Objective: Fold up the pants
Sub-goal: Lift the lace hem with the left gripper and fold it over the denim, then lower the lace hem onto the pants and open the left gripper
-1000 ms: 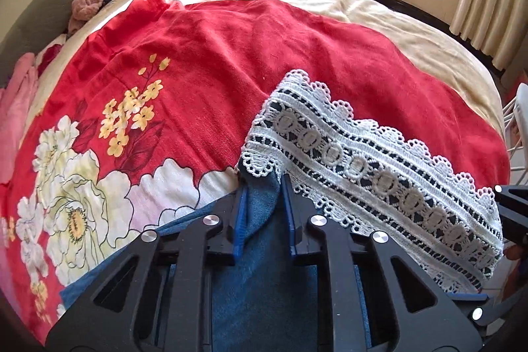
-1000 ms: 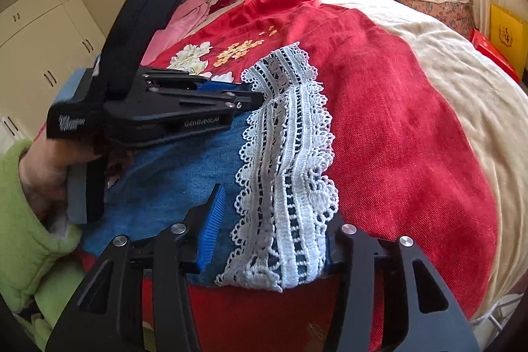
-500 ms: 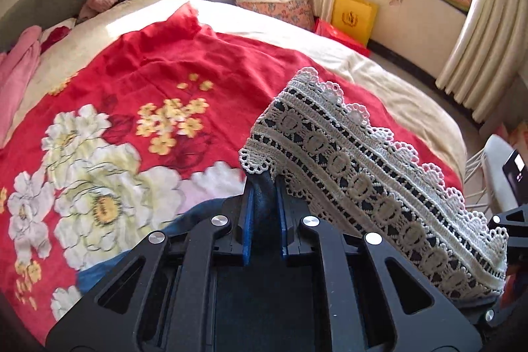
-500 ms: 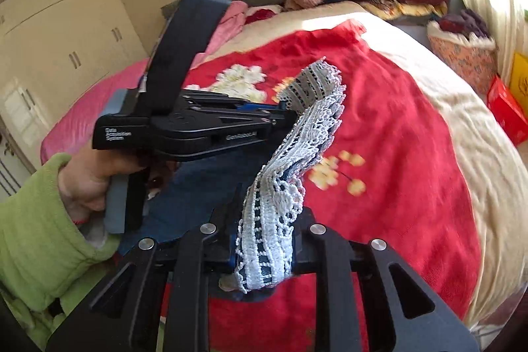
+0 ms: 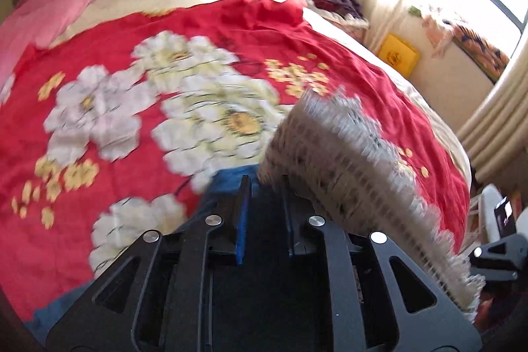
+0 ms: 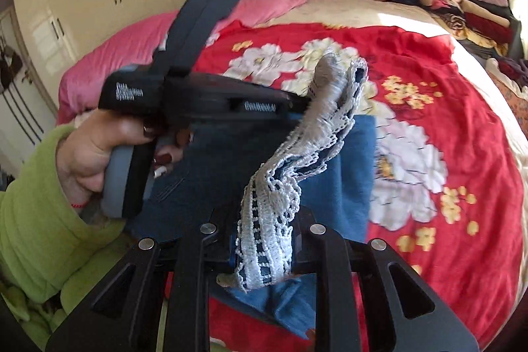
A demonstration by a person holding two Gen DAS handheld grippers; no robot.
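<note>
Both hand-held grippers clamp the lace hem of the blue pants (image 6: pixel 346 187): left hand-held gripper (image 5: pixel 264 187) and right hand-held gripper (image 6: pixel 264 240) hold it raised above the red flowered blanket (image 5: pixel 132 121) on the bed.

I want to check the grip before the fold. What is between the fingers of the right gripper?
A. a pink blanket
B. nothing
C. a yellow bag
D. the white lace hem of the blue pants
D: in the right wrist view the right gripper is closed on the white lace hem of the blue pants.
</note>
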